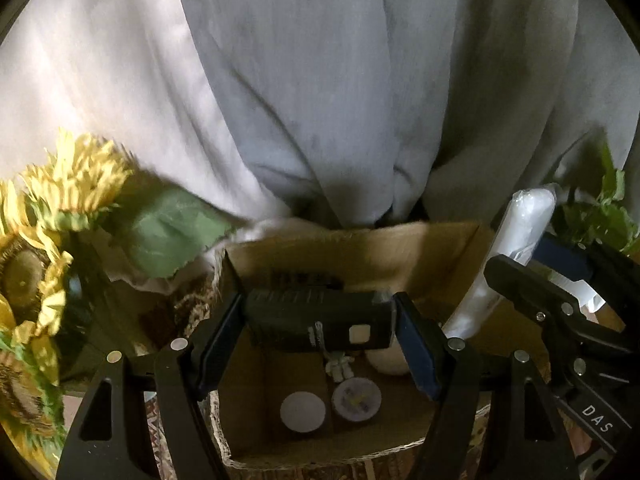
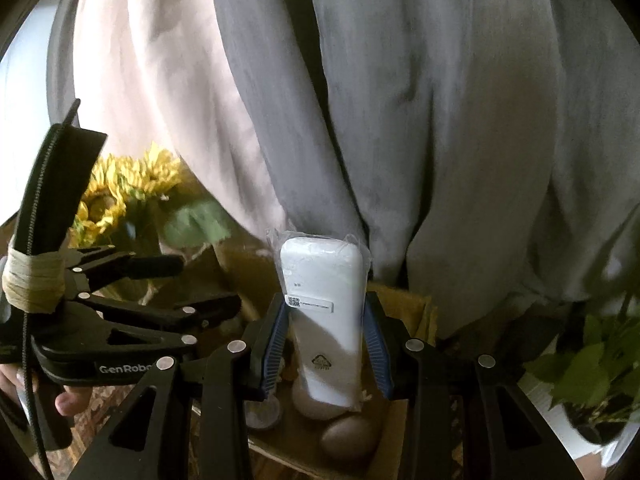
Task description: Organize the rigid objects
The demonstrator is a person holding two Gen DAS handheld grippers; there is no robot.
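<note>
My left gripper (image 1: 320, 320) is shut on a black rectangular device (image 1: 316, 322), held crosswise above an open cardboard box (image 1: 424, 252). Inside the box lie two round lidded tins (image 1: 302, 412), a small white figurine (image 1: 339, 366) and a pale egg-shaped object (image 1: 386, 362). My right gripper (image 2: 326, 340) is shut on a white device wrapped in clear plastic (image 2: 324, 320), held upright over the same box (image 2: 416, 312). That wrapped device (image 1: 516, 240) and the right gripper also show at the right of the left wrist view. Two egg-shaped objects (image 2: 350, 438) lie below it.
Artificial sunflowers (image 1: 44, 248) with a large green leaf (image 1: 168, 236) stand left of the box. A leafy green potted plant (image 2: 596, 376) sits at the right. Grey and pale curtains (image 1: 320, 80) hang right behind the box. A hand (image 2: 68, 400) holds the left gripper.
</note>
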